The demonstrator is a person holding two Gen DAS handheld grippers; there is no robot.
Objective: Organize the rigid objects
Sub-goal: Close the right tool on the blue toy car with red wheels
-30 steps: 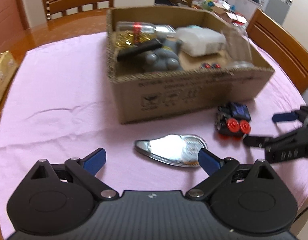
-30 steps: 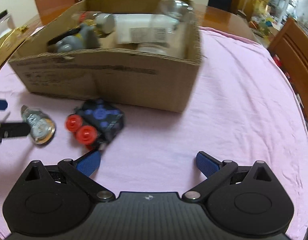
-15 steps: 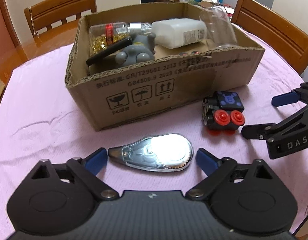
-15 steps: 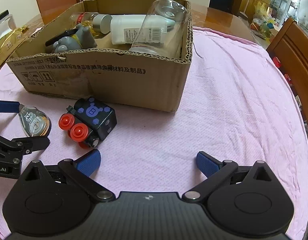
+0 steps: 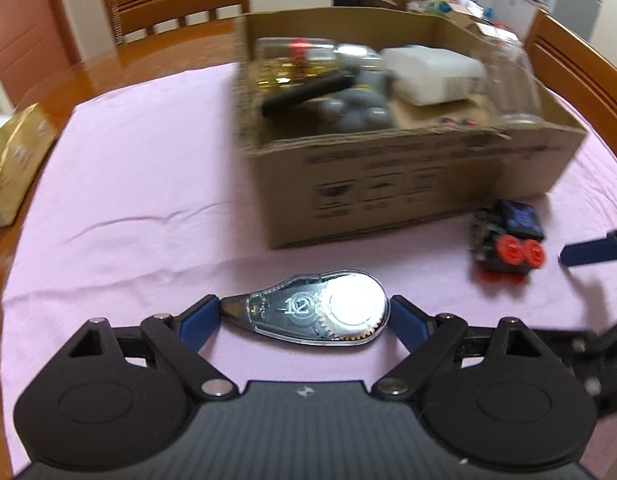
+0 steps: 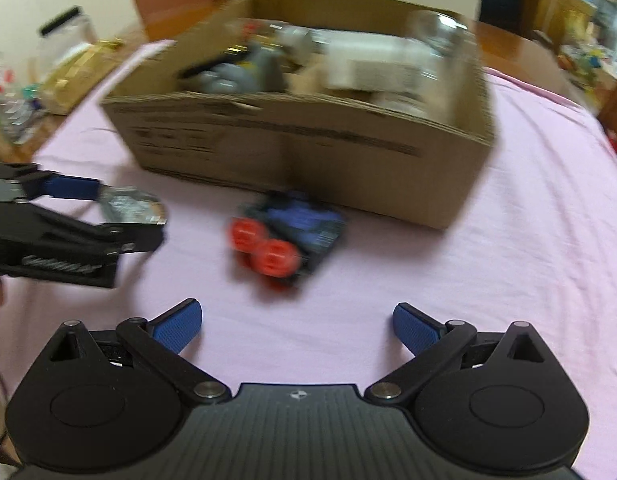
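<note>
A clear teardrop-shaped correction-tape dispenser [image 5: 320, 312] lies on the pink tablecloth between the fingers of my left gripper [image 5: 304, 316]; the pads stand at its two ends, and I cannot tell if they press it. It also shows in the right wrist view [image 6: 128, 204]. A black and blue toy block with two red round knobs [image 6: 284, 240] lies in front of the cardboard box [image 6: 308, 152], ahead of my open, empty right gripper [image 6: 296, 324]. The toy also shows in the left wrist view [image 5: 508, 240]. The box [image 5: 408, 184] holds a grey figure, a white bottle, a jar and a clear glass.
Wooden chairs [image 5: 176, 0] stand around the table. A gold packet [image 5: 16, 160] lies at the left table edge. Jars and clutter [image 6: 28, 80] sit on the wood at the far left in the right wrist view.
My left gripper has come forward and narrowed around the tape dispenser. My right gripper has swung left so that the toy block now lies centred ahead of it.
</note>
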